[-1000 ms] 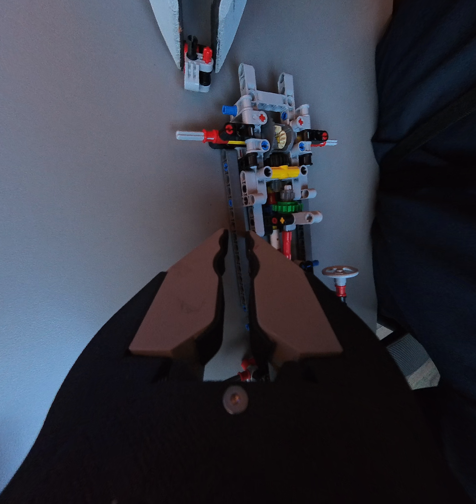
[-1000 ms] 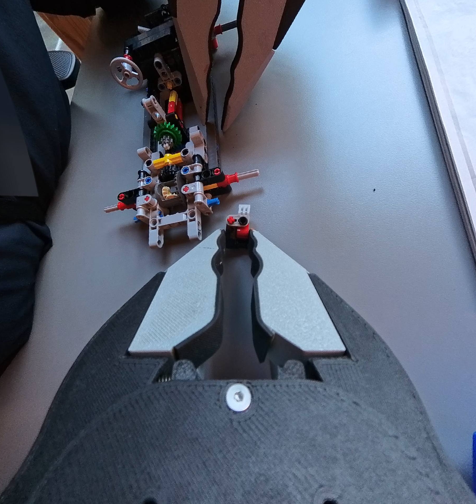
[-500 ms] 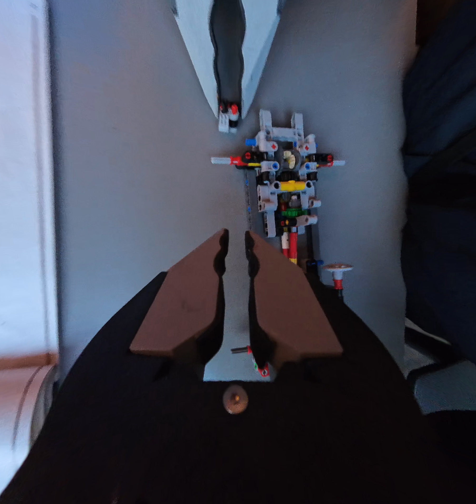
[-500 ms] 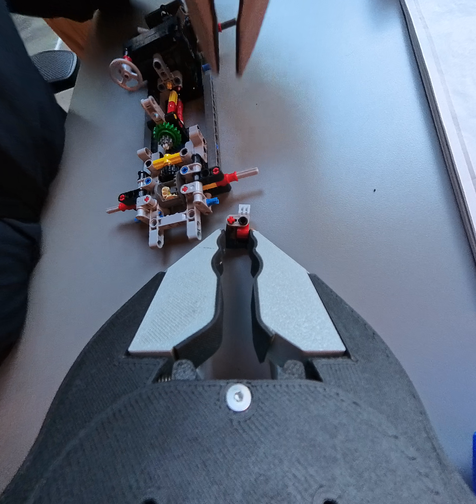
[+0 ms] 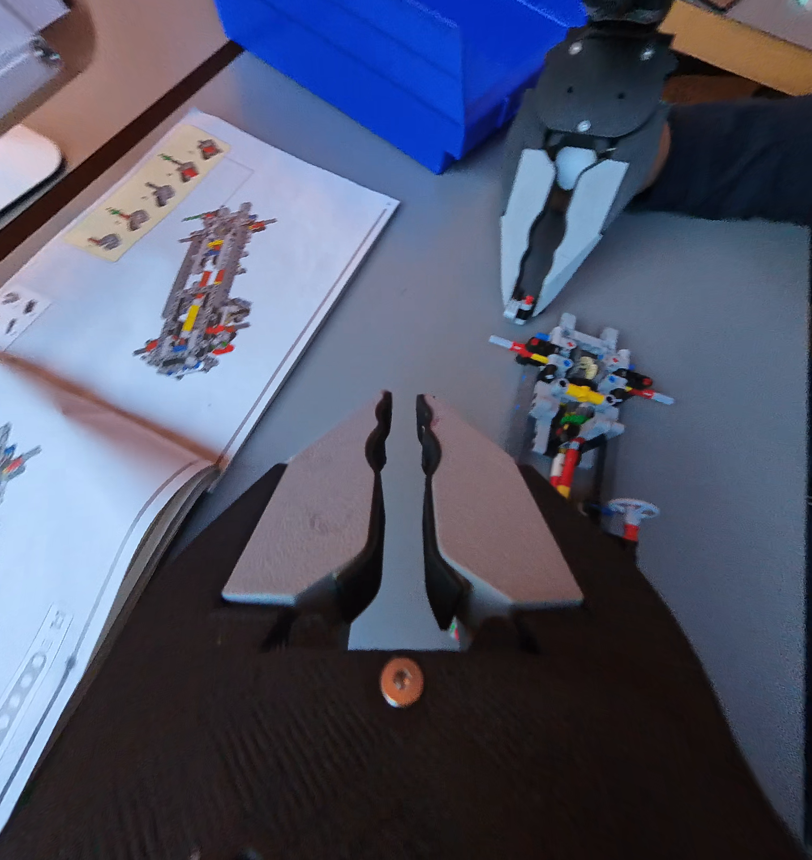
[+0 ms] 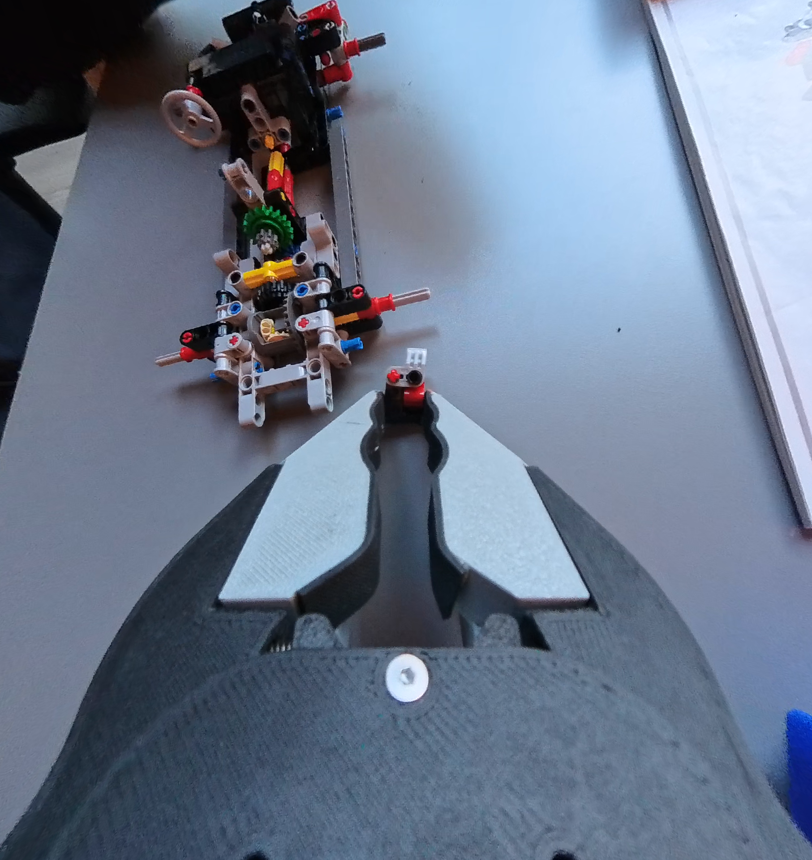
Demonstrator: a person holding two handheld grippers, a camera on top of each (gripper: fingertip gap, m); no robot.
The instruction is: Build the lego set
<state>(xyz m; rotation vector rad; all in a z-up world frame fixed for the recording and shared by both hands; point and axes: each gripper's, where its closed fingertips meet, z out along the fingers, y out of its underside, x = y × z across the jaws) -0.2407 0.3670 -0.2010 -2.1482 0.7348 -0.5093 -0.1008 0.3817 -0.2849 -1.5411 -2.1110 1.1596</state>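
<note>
Brick sub-assembly [image 6: 406, 391] | pinched at right tool [image 6: 405, 399] tip, centre frame | left tool [image 5: 401, 400] narrow, empty | risk: shallow tip grip, could twist loose onto bench [image 6: 557, 232]

A grey table [image 5: 720, 288] stands beside what looks like a brown wooden desk [image 5: 129, 60].

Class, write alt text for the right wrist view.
A grey two-finger gripper pinches a small red, black and grey brick piece over a grey table, beside a multicoloured brick chassis; an open booklet lies right.
</note>
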